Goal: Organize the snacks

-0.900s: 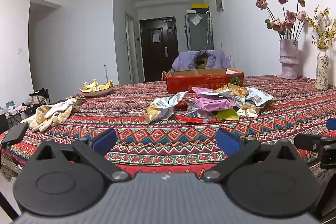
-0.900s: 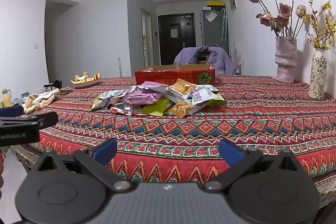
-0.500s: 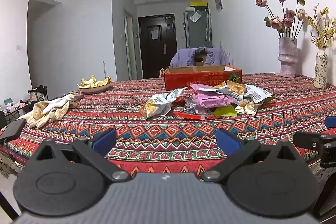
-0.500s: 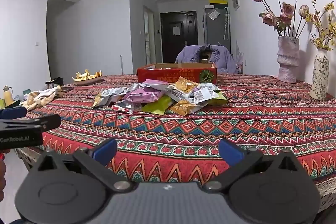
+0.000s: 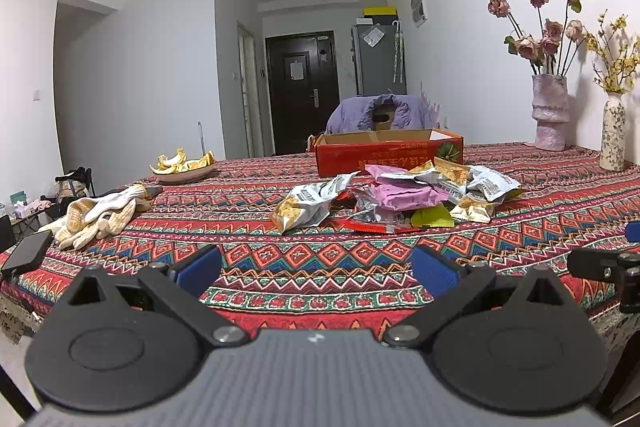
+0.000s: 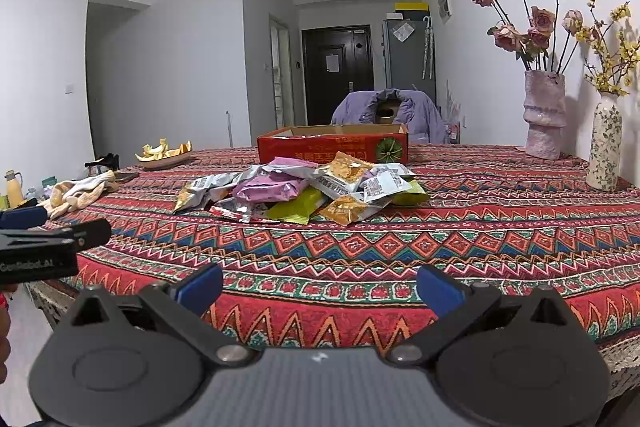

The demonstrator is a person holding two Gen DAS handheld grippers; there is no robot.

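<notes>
Your left claw [image 5: 316,269] and right claw [image 6: 319,285] are both spread wide w/ nothing in them, near the table [image 6: 500,227] edge. The snack bags [image 6: 304,191] sit in a pile mid-table, just in front of the red box [image 6: 332,147].

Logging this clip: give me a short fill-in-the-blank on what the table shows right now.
1. The snack packets lie in a pile in front of the ____ cardboard box.
2. Both the left gripper and the right gripper are ____.
3. The pink vase holds dried ____.

Missing words: red; open; roses
</notes>
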